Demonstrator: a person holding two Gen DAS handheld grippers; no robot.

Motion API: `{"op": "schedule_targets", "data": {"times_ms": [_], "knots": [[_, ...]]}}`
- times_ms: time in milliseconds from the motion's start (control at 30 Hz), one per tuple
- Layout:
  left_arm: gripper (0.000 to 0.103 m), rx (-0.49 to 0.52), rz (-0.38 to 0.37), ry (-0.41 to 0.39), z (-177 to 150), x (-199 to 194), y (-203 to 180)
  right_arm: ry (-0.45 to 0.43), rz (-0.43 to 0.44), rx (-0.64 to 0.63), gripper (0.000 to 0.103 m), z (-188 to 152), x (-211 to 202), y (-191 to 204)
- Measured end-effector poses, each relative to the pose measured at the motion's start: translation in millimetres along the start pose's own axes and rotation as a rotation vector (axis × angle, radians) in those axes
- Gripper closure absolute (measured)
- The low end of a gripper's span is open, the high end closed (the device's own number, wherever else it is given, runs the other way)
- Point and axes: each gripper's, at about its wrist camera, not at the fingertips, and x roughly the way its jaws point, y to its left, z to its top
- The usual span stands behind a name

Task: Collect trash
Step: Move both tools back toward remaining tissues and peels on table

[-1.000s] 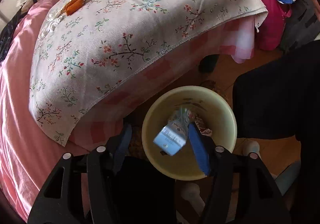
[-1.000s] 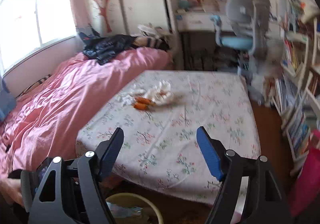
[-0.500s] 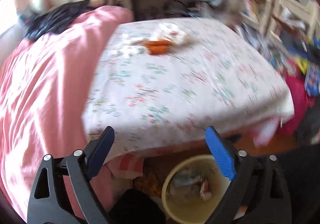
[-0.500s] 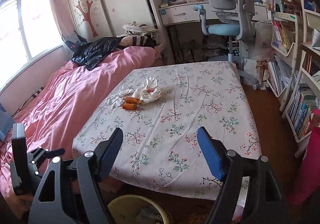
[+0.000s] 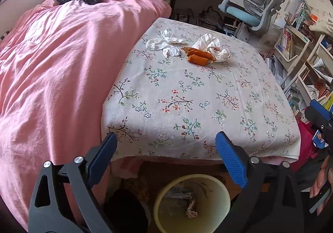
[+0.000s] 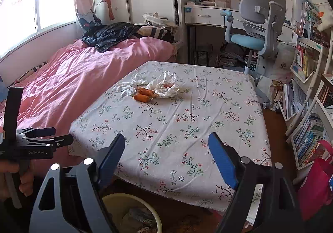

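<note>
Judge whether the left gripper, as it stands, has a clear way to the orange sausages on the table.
Probably yes. The left gripper is open and empty at the near table edge, and only bare floral cloth lies between it and the orange sausages. They sit toward the far side, so a long reach.

A child's bedroom: pink-quilted bed (image 6: 68,79) at nine o'clock, study desk (image 6: 210,14) and ergonomic chair (image 6: 258,22) at one o'clock.

Sunlit bedroom: pink bed (image 6: 79,74), floral-clothed table (image 6: 177,124), grey desk chair (image 6: 256,25).
</note>
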Motion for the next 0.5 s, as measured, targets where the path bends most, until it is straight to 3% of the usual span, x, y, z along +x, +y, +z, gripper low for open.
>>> {"op": "schedule_targets", "data": {"times_ms": [500], "knots": [[0.011, -0.056, -0.003, -0.036, 2.5, -5.9, 8.8, -0.001, 0.017, 0.010, 0.023, 4.8, 2.9, 7.7]]}}
